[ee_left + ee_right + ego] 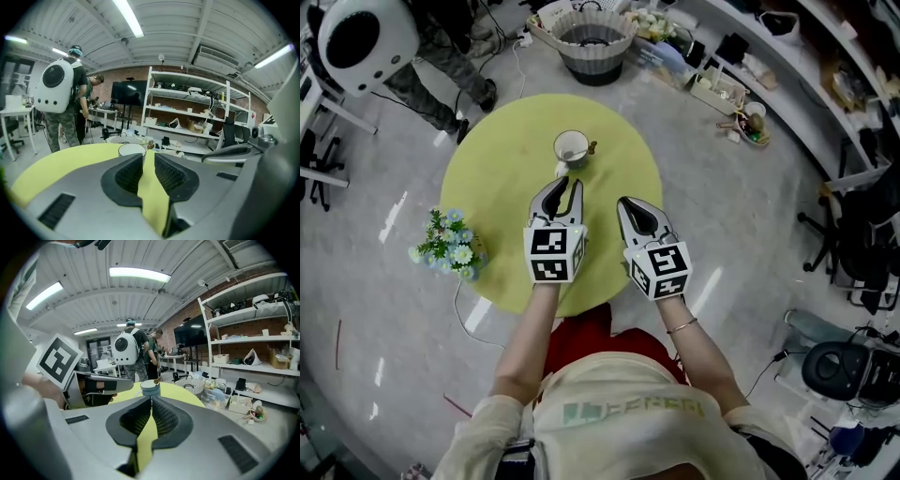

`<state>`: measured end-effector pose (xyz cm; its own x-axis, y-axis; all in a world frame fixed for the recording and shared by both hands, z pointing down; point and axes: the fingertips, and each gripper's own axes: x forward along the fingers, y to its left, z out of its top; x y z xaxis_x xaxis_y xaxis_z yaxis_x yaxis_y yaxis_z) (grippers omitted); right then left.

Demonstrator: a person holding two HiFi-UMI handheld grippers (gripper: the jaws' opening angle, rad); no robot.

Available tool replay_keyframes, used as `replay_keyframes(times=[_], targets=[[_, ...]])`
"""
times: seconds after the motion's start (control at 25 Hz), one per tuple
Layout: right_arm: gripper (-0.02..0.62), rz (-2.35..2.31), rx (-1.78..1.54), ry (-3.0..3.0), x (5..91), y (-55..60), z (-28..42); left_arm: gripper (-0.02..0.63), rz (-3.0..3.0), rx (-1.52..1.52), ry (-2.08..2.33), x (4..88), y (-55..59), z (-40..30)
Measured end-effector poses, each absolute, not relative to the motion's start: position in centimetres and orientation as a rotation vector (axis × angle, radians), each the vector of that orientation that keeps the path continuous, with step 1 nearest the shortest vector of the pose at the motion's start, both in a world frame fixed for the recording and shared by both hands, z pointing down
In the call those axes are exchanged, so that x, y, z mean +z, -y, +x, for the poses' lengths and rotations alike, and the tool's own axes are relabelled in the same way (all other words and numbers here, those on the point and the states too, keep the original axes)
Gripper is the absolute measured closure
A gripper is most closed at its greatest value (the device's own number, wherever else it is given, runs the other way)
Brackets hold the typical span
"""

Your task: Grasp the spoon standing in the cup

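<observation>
Now, flowers [450, 246] sit at the bench's [497, 141] eight o'clock edge. My left gripper [566, 185] hovers with its jaws slightly spread and empty, the cup [572, 147] at its twelve o'clock, near but apart. The spoon [592, 147] leans out at the cup's three o'clock rim. My right gripper [625, 204] is pressed together, empty.

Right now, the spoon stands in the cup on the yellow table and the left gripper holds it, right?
No. The spoon stands in the cup on the yellow table, but the left gripper is short of it, jaws apart, empty: see the left gripper view.
</observation>
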<state>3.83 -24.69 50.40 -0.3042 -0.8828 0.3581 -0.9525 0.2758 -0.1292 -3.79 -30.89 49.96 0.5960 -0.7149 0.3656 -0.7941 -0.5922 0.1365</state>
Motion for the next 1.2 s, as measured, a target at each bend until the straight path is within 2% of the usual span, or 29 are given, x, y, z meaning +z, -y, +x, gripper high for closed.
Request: replay_keyframes(times=[0.44,1.2], targets=[[0.557,1.683,0.478,2.276,51.7,27.4,4.4,0.485,2.561,0.473,1.214,50.5,33.7,-1.9],[0.557,1.67,0.496,2.198,53.7,29.7,5.6,0.453,2.625,0.622,1.185,52.6,36.8,0.6]])
